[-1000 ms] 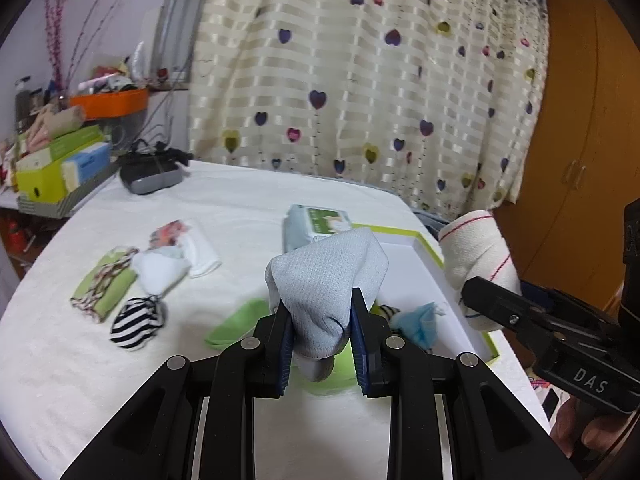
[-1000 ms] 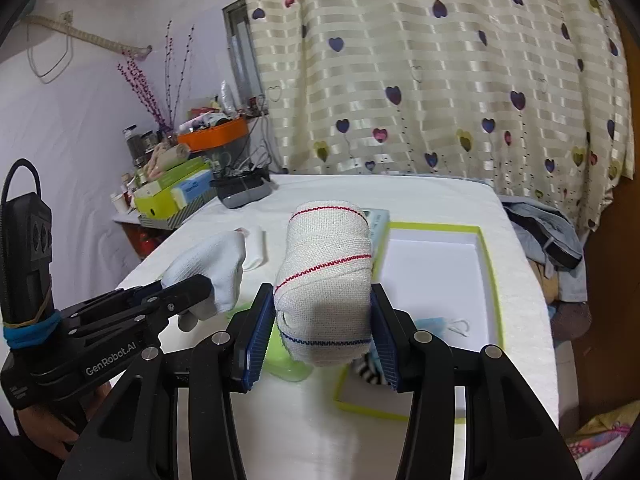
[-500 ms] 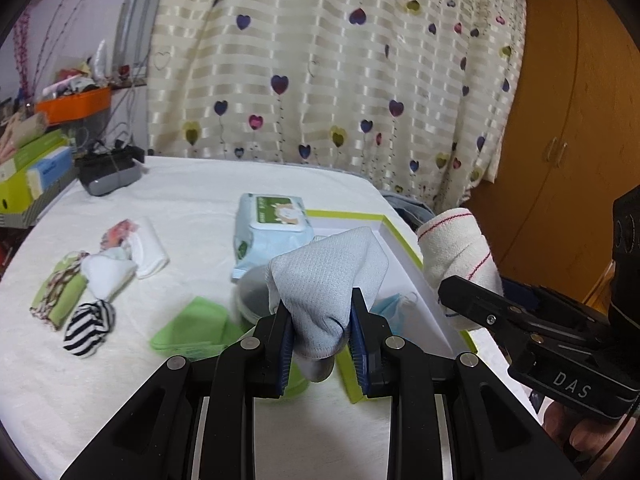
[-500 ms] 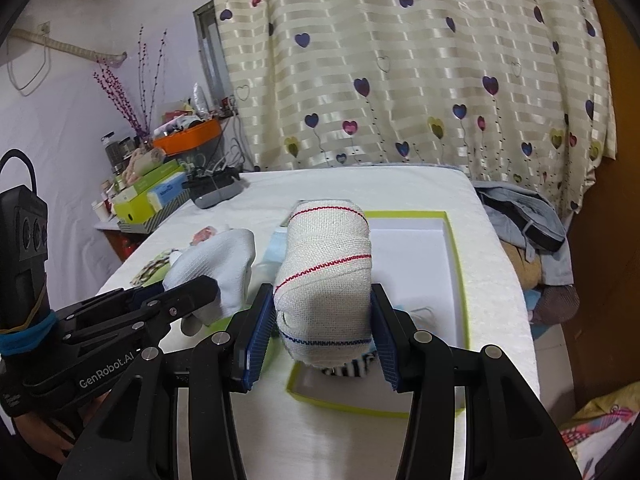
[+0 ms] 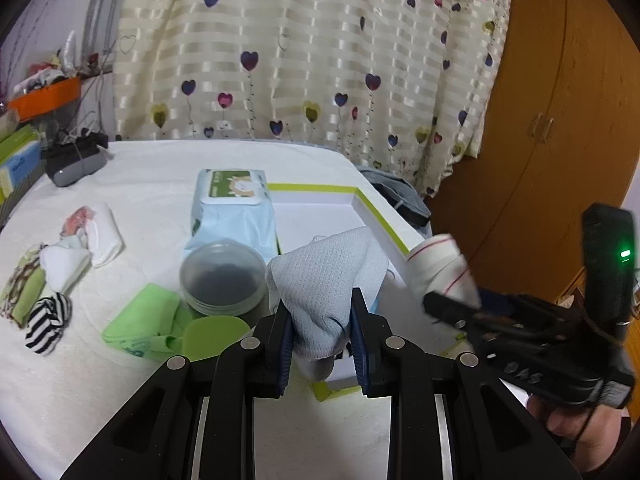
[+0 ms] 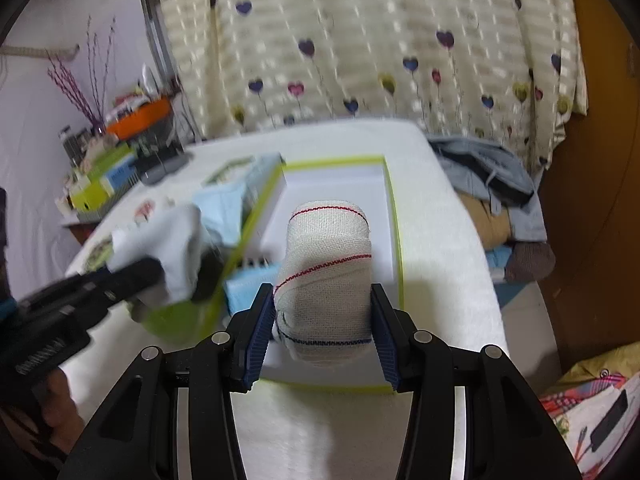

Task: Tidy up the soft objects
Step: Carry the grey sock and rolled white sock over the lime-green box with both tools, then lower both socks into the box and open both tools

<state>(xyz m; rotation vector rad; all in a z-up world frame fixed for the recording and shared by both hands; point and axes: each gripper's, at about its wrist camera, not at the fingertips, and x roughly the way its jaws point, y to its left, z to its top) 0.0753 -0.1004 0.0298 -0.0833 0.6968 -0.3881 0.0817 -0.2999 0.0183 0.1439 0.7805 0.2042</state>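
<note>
left tongs (image 5: 322,332): clamped on grey sock (image 5: 326,280)
right tongs (image 6: 322,332): clamped on bandage roll (image 6: 326,276)
box (image 6: 394,240): directly beneath roll, probably; right nearer

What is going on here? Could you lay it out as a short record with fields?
left gripper: shut on a pale blue sock
right gripper: shut on a cream rolled cloth with red and blue lines
position: both held above the near end of the green-edged white box
in the box: blue fabric
left on the table: striped sock, white sock, green cloth
nearby: wipes pack, round lidded tub
</note>
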